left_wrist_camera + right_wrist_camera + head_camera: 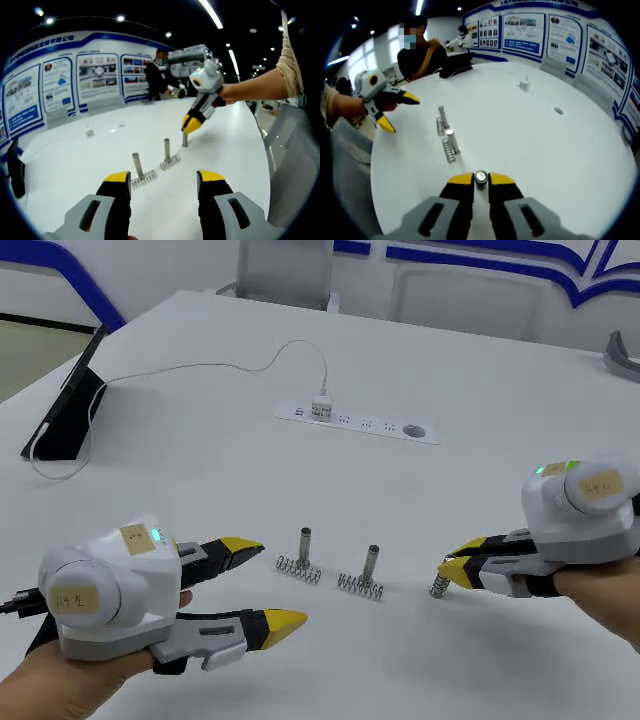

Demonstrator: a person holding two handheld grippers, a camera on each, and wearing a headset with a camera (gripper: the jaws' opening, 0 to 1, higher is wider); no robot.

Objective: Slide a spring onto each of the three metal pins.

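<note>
Brightly and evenly lit from ceiling strip lights (212, 15) above the white table (200, 490). Only faint, soft shadows on that table beside the metal pins (305, 543). Sharp in head view; bowed and softer around the table in both gripper views.

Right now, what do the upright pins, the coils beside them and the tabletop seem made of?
Pins: likely steel, smooth grey with bright glints. Coils: thin metal wire, probably steel, in shiny wound loops. Tabletop: smooth white with a faint sheen, maybe laminate.

Office showroom, large white table (200, 480), power strip (355, 423), blue-trimmed wall display boards (100, 75), ceiling spotlights (120, 18)
</note>
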